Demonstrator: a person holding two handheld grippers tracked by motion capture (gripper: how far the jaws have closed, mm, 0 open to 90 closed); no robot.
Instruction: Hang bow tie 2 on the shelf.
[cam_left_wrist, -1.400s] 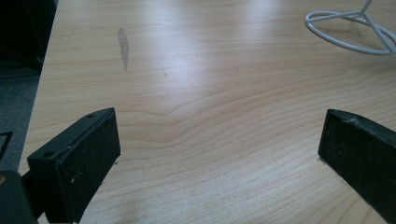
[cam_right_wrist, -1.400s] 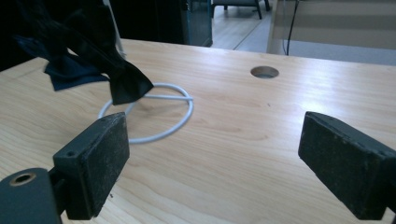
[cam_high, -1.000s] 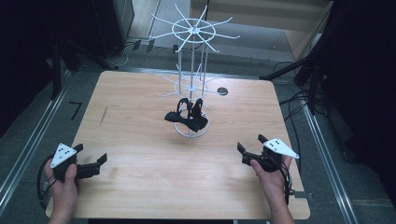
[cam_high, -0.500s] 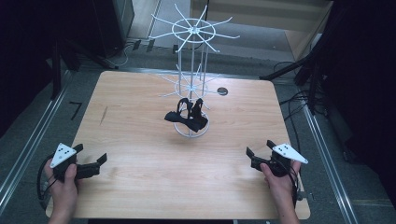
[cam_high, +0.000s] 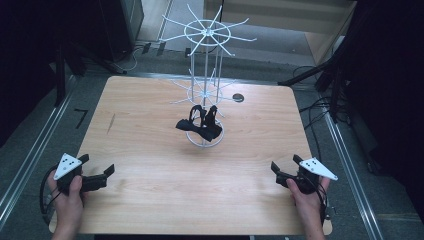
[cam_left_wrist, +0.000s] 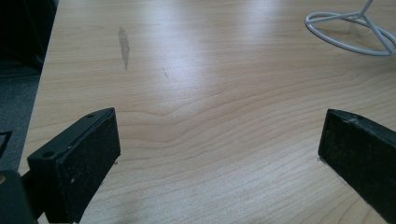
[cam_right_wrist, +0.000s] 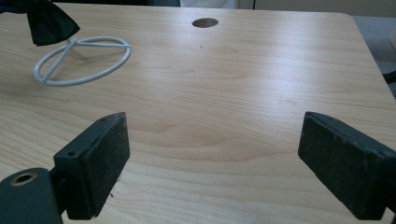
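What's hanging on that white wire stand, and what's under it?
A black bow tie hangs low on the white wire stand. Under it sits the stand's round wire base on the wooden table. The bow tie covers part of that ring.

smooth light wood table (cam_high: 150, 130), white wire rack (cam_high: 206, 90), matt blk cloth bow tie (cam_high: 199, 125).

A black bow tie (cam_high: 199, 125) hangs on the low arms of a white wire rack (cam_high: 205, 90) standing upright mid-table, above its ring base.
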